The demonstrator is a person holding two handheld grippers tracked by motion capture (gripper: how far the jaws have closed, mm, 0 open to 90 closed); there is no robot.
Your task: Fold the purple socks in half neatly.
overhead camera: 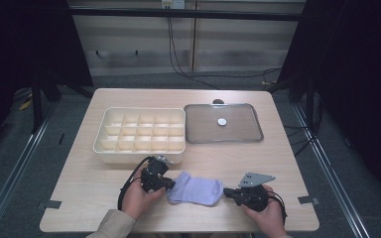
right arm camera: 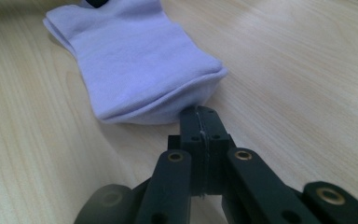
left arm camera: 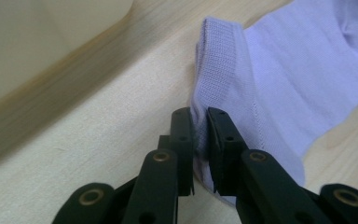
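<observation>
Folding appears under way: the lavender sock (overhead camera: 196, 191) cuff is pinched by the left gripper (left arm camera: 200, 140), while the right gripper (right arm camera: 200, 122), pressed together, touches its toe; lifting the cuff over seems next.

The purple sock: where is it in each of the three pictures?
High view: the purple sock lies low in the middle, between both hands.
Left gripper view: upper right, its cuff edge pinched in the jaws.
Right gripper view: upper left.
Shared landmark: the wooden table.
</observation>
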